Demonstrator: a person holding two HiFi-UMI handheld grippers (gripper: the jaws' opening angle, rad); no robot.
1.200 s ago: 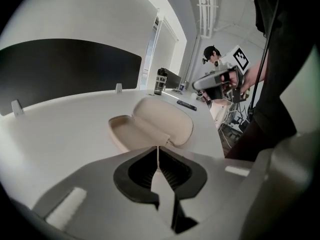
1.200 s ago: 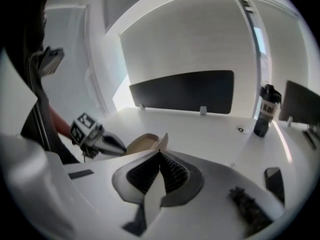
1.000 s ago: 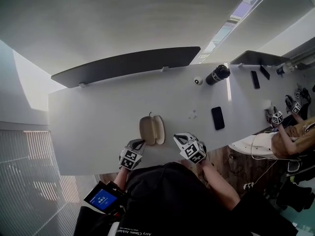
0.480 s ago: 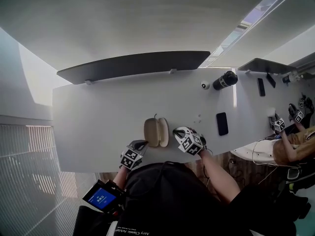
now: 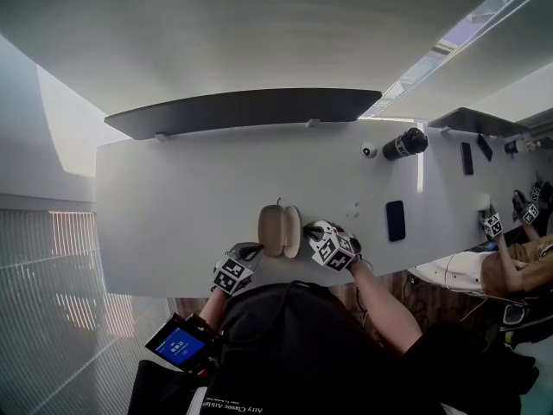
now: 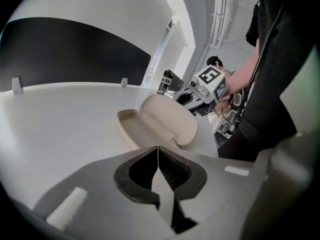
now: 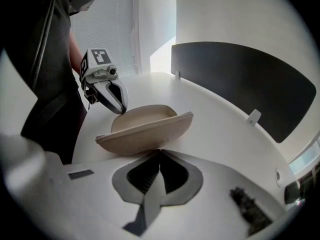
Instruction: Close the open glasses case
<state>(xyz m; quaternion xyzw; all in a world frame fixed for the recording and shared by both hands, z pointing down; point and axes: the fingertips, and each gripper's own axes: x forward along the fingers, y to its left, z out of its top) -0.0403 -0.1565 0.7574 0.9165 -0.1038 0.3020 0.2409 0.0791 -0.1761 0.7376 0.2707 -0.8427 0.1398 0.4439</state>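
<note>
A beige glasses case point(image 5: 276, 230) lies open on the white table point(image 5: 173, 206) near its front edge. Its lid point(image 7: 150, 130) stands tilted up on the right side, and the tray point(image 6: 137, 129) shows an empty inside. My right gripper point(image 5: 311, 231) is shut, with its tips point(image 7: 160, 151) against the lid's outer face. My left gripper point(image 5: 249, 252) is shut too, just short of the case's near-left end, with its tips point(image 6: 158, 151) apart from the case. Each gripper shows in the other's view: the right gripper point(image 6: 192, 98) and the left gripper point(image 7: 116, 98).
A dark divider panel point(image 5: 251, 111) runs along the table's far edge. A black bottle point(image 5: 404, 143), a small white round object point(image 5: 370, 151) and a black phone point(image 5: 396, 220) lie to the right. Another person's grippers point(image 5: 492, 225) work at the far right.
My right gripper has moved left up to the case, and the lid, flat a second ago, now stands tilted up. The left gripper has stayed near the front edge.
</note>
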